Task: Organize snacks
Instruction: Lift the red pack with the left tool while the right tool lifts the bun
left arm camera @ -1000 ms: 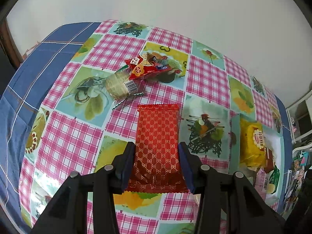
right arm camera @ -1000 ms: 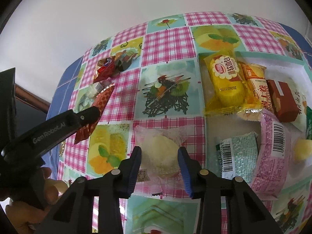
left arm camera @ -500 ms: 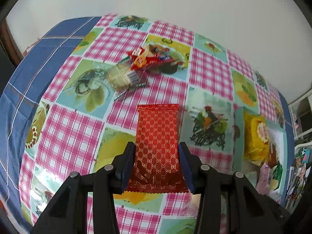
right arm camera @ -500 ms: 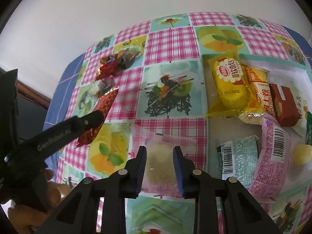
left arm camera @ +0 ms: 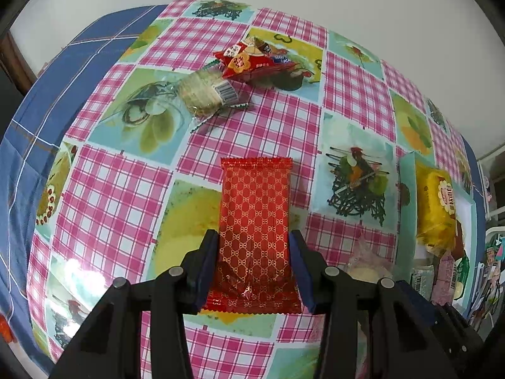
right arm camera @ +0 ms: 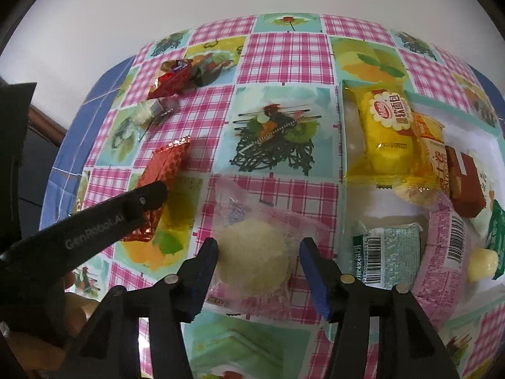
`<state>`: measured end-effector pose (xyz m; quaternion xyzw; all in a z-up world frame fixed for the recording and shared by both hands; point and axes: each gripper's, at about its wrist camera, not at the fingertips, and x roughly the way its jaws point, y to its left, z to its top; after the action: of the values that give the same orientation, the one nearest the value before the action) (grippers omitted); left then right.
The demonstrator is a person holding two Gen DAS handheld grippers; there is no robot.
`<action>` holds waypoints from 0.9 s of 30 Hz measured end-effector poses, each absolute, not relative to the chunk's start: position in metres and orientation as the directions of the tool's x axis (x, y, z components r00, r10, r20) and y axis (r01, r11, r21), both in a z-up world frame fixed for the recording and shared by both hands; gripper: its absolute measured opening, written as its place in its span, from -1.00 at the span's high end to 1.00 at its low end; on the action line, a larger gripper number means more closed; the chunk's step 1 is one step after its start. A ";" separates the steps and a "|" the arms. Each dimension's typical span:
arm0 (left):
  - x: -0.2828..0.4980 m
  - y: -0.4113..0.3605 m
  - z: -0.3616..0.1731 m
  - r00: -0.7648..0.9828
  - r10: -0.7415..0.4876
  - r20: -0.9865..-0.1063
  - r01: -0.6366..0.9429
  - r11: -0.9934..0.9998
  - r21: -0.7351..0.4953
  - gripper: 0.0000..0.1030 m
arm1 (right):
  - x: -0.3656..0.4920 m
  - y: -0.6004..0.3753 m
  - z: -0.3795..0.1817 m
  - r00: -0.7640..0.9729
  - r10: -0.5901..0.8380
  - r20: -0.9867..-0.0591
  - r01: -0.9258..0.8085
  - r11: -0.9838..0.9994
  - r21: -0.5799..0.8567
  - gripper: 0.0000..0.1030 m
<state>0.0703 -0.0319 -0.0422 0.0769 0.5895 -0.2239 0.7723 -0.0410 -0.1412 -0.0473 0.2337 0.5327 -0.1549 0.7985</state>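
Red foil packet [left arm camera: 255,221], on the tablecloth [left arm camera: 120,189], is clamped by the left gripper [left arm camera: 254,267]; the right gripper [right arm camera: 258,271], jaws apart, straddles a clear-wrapped bun [right arm camera: 252,257], whose slack film may be pinched instead and slip.

Right gripper [right arm camera: 258,262] jaws wider again around the pale bun packet [right arm camera: 252,257], after narrowing half a second ago

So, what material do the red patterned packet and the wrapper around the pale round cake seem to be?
The red patterned packet looks like glossy metallised plastic film: it shines, creases sharply and has zigzag-crimped ends. The wrapper around the pale round cake seems to be thin clear plastic film, since the cake and the tablecloth show through it; it looks wrinkled and soft.
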 end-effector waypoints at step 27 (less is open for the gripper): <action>0.072 -0.034 -0.038 0.228 -0.259 -0.938 0.423 0.895 -0.144 0.09 | -0.038 -0.141 -0.051 0.371 0.005 -0.929 0.488 0.850 0.200 -0.10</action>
<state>0.0721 -0.0336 -0.0382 0.0703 0.5816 -0.2185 0.7804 -0.0380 -0.1413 -0.0507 0.2285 0.5398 -0.1516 0.7958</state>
